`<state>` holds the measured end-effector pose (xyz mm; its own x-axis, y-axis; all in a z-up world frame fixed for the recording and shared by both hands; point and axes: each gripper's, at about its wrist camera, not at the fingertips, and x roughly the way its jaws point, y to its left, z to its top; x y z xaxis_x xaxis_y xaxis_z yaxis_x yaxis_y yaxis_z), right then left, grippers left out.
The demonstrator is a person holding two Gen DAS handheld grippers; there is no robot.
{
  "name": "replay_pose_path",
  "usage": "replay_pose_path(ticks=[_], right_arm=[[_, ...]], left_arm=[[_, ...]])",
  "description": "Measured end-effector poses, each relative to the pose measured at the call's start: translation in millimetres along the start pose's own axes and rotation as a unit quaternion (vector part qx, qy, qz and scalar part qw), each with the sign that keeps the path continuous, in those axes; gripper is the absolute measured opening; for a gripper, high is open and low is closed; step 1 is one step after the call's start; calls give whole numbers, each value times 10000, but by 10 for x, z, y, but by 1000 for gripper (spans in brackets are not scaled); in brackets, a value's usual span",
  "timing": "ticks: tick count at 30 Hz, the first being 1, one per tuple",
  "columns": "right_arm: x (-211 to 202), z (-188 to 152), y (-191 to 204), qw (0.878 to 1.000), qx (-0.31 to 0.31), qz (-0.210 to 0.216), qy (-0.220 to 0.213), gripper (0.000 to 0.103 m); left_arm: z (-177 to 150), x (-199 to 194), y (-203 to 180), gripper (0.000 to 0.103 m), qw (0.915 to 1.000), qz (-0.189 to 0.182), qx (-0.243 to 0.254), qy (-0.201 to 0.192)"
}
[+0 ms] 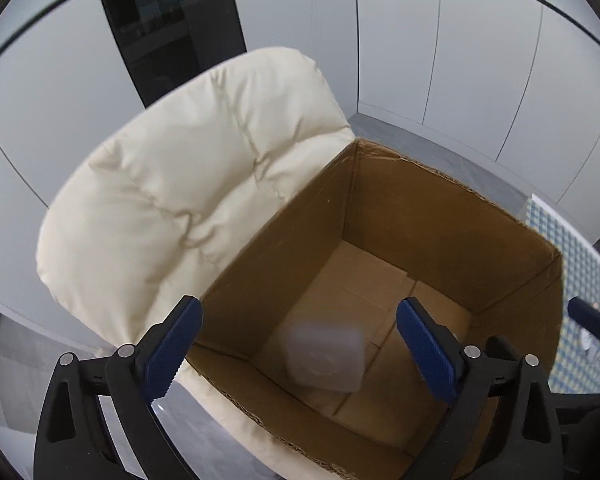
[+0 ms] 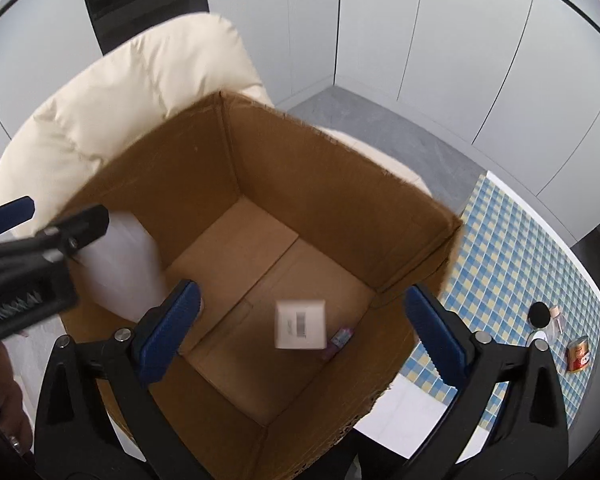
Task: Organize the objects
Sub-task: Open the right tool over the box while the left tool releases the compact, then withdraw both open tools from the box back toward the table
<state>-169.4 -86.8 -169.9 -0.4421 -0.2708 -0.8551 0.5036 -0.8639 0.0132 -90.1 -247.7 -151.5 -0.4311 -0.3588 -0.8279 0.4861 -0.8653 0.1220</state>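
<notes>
- Left gripper (image 1: pixel 298 348): fingers spread wide over the cardboard box (image 1: pixel 440 216), gripping nothing; a blurred translucent container (image 1: pixel 326 356) lies between them, inside the box.
- Right gripper (image 2: pixel 302 322): fingers wide apart, empty; a blurred small white box (image 2: pixel 300 324) is inside.
- Only the right view shows a small pink item (image 2: pixel 338 340) on the box floor.
- Farther off, it alone shows the checkered bench (image 2: pixel 512 264) with a red can (image 2: pixel 578 356).

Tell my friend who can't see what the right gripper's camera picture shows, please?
An open cardboard box sits on a cream cushioned chair, seen from above between the wide-open right gripper. A blurry small white box is inside, clear of the fingers, near a small pink item. The left gripper reaches in beside a translucent white container.
</notes>
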Motion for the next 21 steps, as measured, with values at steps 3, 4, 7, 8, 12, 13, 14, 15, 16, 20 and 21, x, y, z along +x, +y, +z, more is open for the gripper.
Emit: replay_pose_path(ticks=[3,4,7,8,12,13,14,15,16,20,21], right_arm=[[-31,23,-33,9999,96,51,-11,103],[-40,22,-47,9999,124,58,-17,103],[-50,23,-67,9999,159,14,-18,103],[-53,19,-77,9999,172,9,-10,103],[-60,7,-111,9997,234,18,31,103],[-61,9,-116,9997,253,15,35,103],[-65,10,-125,9996,269,19,32,103],[-69,10,-128,9996,283,27,28,103],[-74,13,-131,9996,292,39,23,103],[-89,10,-136,9996,292,36,0,103],[-87,6,-140,9995,301,44,-12,103]], left_arm=[[-5,-19,-45,98,9999,-6,114,-40],[-7,-19,-55,98,9999,-20,139,-36],[-1,-11,-49,98,9999,-61,122,10],[0,-8,-40,98,9999,-71,86,22],[10,22,-13,98,9999,-107,-5,93],[13,35,-8,98,9999,-111,-12,112],[15,43,-5,98,9998,-135,-22,134],[16,45,-4,98,9998,-144,-35,146],[18,52,3,98,9998,-156,-50,151],[27,56,28,98,9996,-236,-111,140],[27,60,34,98,9995,-248,-126,153]])
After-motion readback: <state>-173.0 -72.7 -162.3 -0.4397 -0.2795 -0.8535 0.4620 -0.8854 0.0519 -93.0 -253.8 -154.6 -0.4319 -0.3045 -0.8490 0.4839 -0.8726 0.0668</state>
